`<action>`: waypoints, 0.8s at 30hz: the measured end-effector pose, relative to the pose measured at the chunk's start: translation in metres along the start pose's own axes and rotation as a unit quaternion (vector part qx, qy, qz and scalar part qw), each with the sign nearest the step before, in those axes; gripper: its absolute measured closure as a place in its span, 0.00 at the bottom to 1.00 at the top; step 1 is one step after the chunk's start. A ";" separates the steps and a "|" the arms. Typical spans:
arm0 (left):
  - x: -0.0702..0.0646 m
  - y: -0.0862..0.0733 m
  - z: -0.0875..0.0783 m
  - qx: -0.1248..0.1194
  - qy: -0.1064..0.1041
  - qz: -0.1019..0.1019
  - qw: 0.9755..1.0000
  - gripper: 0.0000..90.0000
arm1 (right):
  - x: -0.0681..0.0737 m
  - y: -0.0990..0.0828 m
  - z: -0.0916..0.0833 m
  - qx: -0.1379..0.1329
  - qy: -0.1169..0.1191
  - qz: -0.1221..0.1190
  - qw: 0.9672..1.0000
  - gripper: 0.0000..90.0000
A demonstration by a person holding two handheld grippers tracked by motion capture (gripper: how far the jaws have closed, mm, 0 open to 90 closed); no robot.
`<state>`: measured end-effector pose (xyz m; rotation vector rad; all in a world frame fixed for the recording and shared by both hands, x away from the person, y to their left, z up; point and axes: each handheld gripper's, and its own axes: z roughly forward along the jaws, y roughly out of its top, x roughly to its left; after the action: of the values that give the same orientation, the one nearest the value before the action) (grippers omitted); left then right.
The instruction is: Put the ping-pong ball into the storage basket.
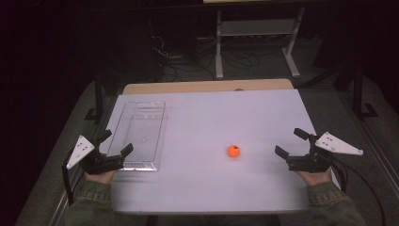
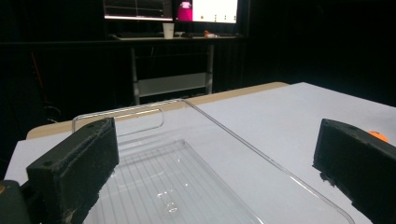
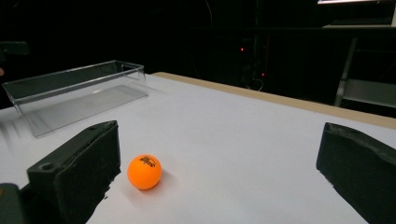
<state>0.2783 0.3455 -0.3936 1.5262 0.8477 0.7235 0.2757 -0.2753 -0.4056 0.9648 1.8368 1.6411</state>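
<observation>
An orange ball (image 1: 234, 151) rests on the white table top (image 1: 211, 117), a little right of centre. A clear plastic tray (image 1: 139, 134) lies empty at the left. My left gripper (image 1: 115, 142) is open at the tray's near left corner, its jaws wide apart over the tray (image 2: 177, 182) with nothing between them. My right gripper (image 1: 291, 142) stands open right of the ball, apart from it. In the right gripper view the ball (image 3: 144, 171) lies just beside the left jaw, and the tray (image 3: 74, 91) stands farther off at the left.
The table's wooden far edge (image 1: 207, 86) shows beyond the white sheet. Behind it stand a metal frame (image 1: 256, 37) and loose cables (image 1: 183, 56) on the dark floor. A desk with lit monitors (image 2: 173, 11) is seen far off.
</observation>
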 end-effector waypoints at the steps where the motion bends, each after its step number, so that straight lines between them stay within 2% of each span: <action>1: 0.000 0.000 0.000 0.000 -0.001 0.001 1.000 0.00 | 0.000 0.000 0.000 0.000 -0.001 -0.001 1.000 0.00; 8: -0.002 0.001 0.000 0.003 0.002 0.004 1.000 0.00 | 0.000 0.000 -0.002 -0.001 -0.005 0.000 1.000 0.00; 16: -0.003 0.002 0.000 -0.004 -0.002 -0.006 1.000 0.00 | -0.002 -0.002 -0.002 -0.001 -0.007 0.005 1.000 0.00; 24: -0.006 0.009 0.002 0.001 0.000 0.007 1.000 0.00 | -0.004 -0.002 -0.002 -0.004 -0.006 0.012 1.000 0.00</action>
<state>0.2775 0.3387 -0.3851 1.5348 0.8381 0.7323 0.2765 -0.2799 -0.4072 0.9962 1.8164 1.6512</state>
